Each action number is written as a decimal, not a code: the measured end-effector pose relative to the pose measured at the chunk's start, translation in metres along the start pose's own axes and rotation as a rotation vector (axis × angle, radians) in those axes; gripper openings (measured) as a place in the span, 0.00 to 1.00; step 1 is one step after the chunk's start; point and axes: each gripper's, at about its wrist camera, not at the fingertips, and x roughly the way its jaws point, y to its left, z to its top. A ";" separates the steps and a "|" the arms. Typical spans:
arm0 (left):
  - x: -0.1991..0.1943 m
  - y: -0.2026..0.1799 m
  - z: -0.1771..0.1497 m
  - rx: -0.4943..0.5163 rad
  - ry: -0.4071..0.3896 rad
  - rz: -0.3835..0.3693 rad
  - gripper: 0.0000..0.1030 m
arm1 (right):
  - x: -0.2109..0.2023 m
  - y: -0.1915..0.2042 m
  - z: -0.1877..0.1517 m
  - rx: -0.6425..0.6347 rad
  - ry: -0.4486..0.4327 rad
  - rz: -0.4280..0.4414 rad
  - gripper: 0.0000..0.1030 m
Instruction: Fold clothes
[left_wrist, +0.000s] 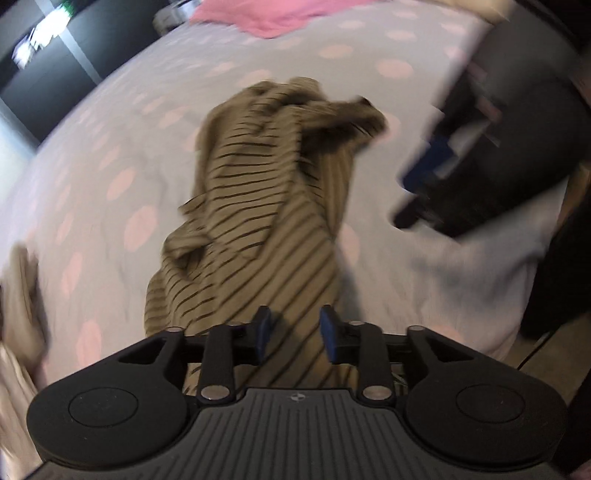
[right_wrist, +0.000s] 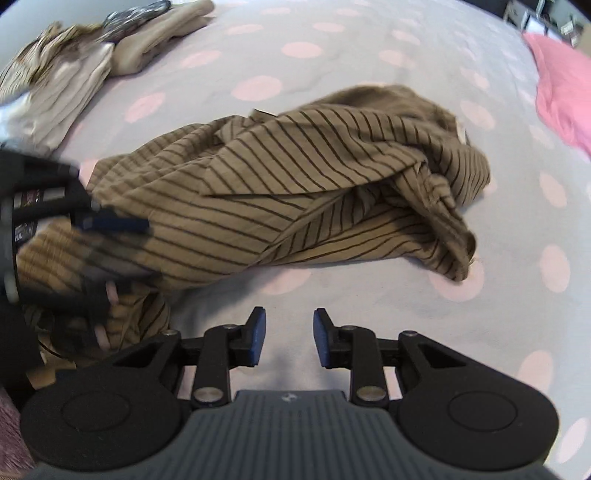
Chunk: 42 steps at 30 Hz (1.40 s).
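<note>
Garment: while the crumpled tan shirt with thin dark stripes (right_wrist: 295, 192) lies bunched on the grey bedsheet with pink dots (right_wrist: 406, 55), its edges are hidden in twists.
Left gripper (left_wrist: 295, 334): fingers parted, cloth running between them; whether it pinches is unclear.
Right gripper (right_wrist: 289, 338): fingers spread, empty, shirt just ahead.
Risk: grabbing several layers, folding in the tangle.
Surroundings: beige clothes pile (right_wrist: 66, 81) far left.

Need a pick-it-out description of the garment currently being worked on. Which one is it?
On the grey bedsheet with pink polka dots, look mid-bed, not at the pale folded pile in the far corner. It is the crumpled tan shirt, directly ahead of the left gripper. Thin dark stripes and its unfolded, bunched shape set it apart.
</note>
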 end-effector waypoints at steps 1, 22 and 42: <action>0.005 -0.007 -0.001 0.031 0.006 0.025 0.32 | 0.004 -0.004 0.001 0.013 0.007 0.011 0.30; 0.002 0.165 -0.042 -0.442 0.017 -0.111 0.01 | 0.019 0.020 0.053 -0.227 -0.107 0.019 0.30; -0.016 0.105 -0.016 -0.182 -0.089 0.090 0.38 | 0.024 -0.006 0.065 -0.138 -0.085 -0.086 0.30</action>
